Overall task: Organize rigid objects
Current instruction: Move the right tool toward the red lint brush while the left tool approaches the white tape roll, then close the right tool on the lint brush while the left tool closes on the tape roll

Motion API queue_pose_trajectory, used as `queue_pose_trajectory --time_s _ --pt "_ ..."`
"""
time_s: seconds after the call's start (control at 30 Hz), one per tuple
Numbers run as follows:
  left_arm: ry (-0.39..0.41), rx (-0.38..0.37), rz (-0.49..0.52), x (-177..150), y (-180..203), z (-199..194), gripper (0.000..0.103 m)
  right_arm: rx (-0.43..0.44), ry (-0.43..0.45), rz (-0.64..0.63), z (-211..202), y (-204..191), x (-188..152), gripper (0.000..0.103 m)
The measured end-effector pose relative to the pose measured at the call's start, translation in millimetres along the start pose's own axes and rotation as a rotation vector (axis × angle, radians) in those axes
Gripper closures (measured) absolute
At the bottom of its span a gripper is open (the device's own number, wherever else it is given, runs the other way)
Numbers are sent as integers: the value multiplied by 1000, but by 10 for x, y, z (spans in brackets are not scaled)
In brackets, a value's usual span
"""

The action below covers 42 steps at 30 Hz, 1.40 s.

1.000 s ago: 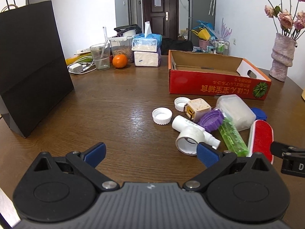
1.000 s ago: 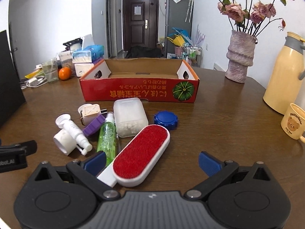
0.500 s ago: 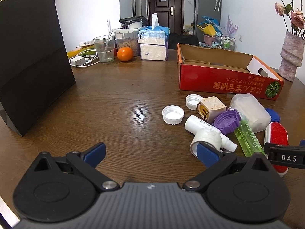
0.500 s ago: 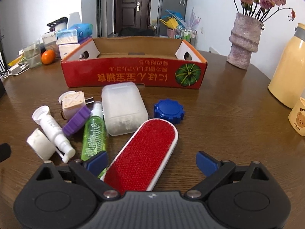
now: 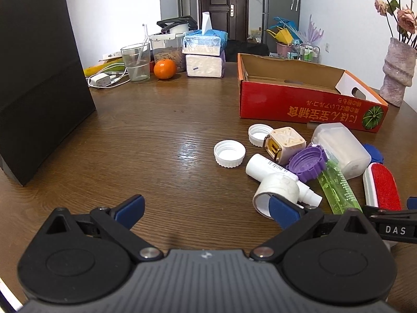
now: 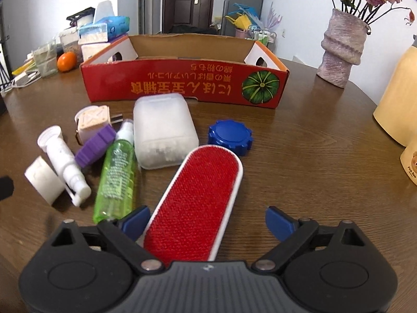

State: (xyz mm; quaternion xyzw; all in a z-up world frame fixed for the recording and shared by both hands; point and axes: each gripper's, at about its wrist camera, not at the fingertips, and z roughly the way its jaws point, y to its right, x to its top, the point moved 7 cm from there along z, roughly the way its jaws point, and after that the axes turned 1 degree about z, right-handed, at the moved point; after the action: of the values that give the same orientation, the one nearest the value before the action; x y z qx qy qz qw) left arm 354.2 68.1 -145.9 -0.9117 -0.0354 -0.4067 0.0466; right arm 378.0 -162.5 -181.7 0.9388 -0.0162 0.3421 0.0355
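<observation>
Counting from my remote seat, largest first.

One wooden table (image 5: 161,120), carrying everything below.

One black paper bag (image 5: 39,88), upright at the far left.

One red cardboard box (image 6: 182,83), open-topped, nothing visible inside; it sits just behind the cluster of small goods.

One textured vase (image 6: 341,49) with flowers, right of the box; one yellow jug (image 6: 396,104) and one cream mug (image 6: 410,167) at the right edge.

Two tissue packs (image 5: 204,57), stacked; one lidded container (image 5: 166,49); one clear glass (image 5: 135,62); one orange (image 5: 164,69); one white charger (image 5: 100,80) with cable.

One red lint brush (image 6: 198,195), white-rimmed, lying flat, its near end between my right fingers.

One frosted plastic case (image 6: 164,133), touching the brush tip.

One green spray bottle (image 6: 117,177), lying beside the case.

One white spray bottle (image 6: 63,161), lying flat; one white tube piece (image 5: 277,190) against it.

One beige plug adapter (image 5: 285,146), prongs showing.

Four caps: two white caps (image 5: 230,154), open side up, one just behind the other; one purple cap (image 5: 307,163), leaning between adapter and green bottle; one blue cap (image 6: 230,137), just beyond the brush tip.

Right gripper (image 6: 207,220): fingers wide but closing, astride the brush's near end, left pad close beside its rim, right pad clear.

Left gripper (image 5: 206,207): fingers wide, holding nothing, bare table between them, right finger in front of the white tube piece.
</observation>
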Motion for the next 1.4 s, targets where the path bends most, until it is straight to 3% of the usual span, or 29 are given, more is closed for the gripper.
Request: queue_pose_trajectory --time_s 0.17,0.33,0.43,0.5,0.53,0.7,1.0,1.3,1.37,1.4 --pt "-2 -12 18 0 97 17 0 23 2 -8 -4 134 -14 18" --pt "10 -43 46 8 222 10 0 59 -18 20 45 292 -25 18" --pt "20 -67 67 16 318 22 0 92 -10 25 57 343 -41 24" --pt "21 -74 80 28 374 57 0 103 4 18 36 348 -41 44" --pt "20 -75 87 32 395 79 0 110 14 21 18 355 -36 47" --pt "-5 -42 111 47 414 214 0 115 30 39 -5 417 -54 48" --pt "-13 -63 115 40 457 320 2 138 43 69 -39 488 -86 48" --pt "-3 -120 120 13 560 301 36 147 43 78 -76 513 -111 48" --pt "4 -138 123 8 583 285 52 148 45 79 -86 520 -114 48" --pt "4 -145 123 4 592 282 54 149 46 80 -95 523 -118 48"
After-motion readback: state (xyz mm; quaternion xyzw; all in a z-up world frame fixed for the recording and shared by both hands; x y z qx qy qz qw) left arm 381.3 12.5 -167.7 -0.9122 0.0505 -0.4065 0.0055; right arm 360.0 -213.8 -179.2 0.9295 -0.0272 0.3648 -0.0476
